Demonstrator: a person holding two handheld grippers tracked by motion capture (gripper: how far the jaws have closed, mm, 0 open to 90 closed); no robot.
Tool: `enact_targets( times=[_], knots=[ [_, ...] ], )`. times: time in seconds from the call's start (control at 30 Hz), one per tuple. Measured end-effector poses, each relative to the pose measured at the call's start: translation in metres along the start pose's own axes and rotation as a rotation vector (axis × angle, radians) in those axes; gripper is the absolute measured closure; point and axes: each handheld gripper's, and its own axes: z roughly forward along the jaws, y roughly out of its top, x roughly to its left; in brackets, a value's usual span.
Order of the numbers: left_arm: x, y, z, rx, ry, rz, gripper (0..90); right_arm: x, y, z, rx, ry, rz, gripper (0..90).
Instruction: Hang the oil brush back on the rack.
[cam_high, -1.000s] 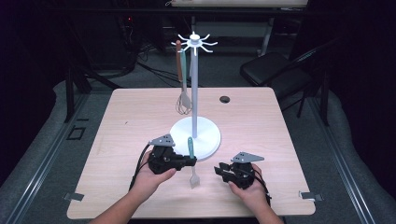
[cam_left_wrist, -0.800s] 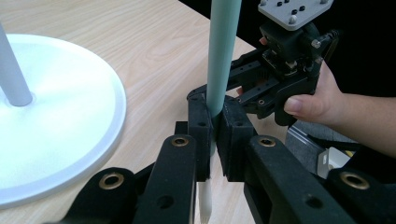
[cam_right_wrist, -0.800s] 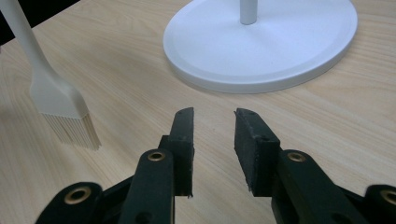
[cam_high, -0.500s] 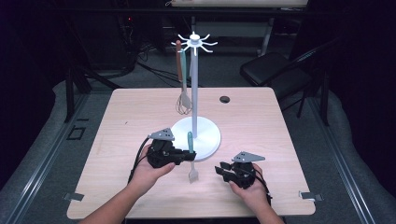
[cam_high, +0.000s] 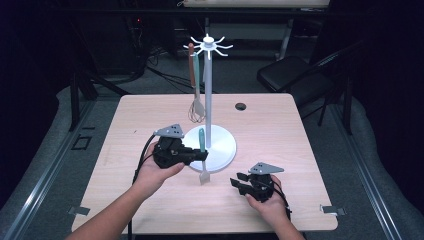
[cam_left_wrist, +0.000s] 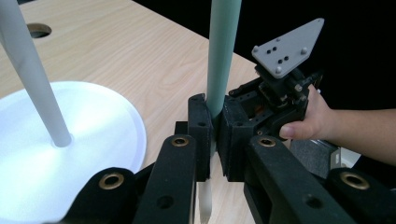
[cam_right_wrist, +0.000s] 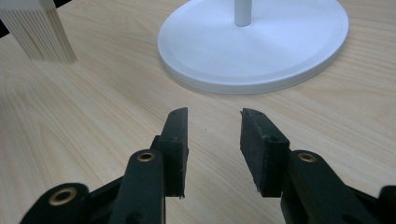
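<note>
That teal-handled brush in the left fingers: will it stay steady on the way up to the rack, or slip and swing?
Brush probably stays rigid: its handle stands straight in the left gripper. It looks light, being slim. The smooth, round handle may slide or pivot between the fingers, since they pinch one narrow spot.

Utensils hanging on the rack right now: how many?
2: a brown-handled whisk and a green-handled utensil, side by side on the rack's left hooks. A third, the brush, is in the left claw.

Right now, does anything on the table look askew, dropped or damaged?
Nothing stands out. The left gripper holds the brush upright by its green handle, bristles just above the table. The rack stands straight with a whisk hanging. The right gripper is open, empty.
</note>
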Motion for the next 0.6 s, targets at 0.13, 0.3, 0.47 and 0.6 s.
enact_targets(
  times=[0.13,0.3,0.47,0.6],
  knots=[
    [-0.001,0.009,-0.004,0.003,0.004,0.015,84.4,-0.001,-0.001,0.001,-0.003,-0.01,-0.004,58.4],
    [-0.004,0.019,-0.008,0.003,0.009,0.026,84.4,-0.001,-0.001,0.001,-0.016,-0.016,-0.001,56.4],
    [-0.007,0.032,-0.01,0.01,0.01,0.046,84.4,-0.002,-0.002,0.002,-0.016,-0.022,-0.006,55.3],
    [-0.007,0.045,-0.013,0.008,0.013,0.053,84.4,-0.002,-0.002,0.003,-0.009,-0.027,-0.008,54.1]
  ],
)
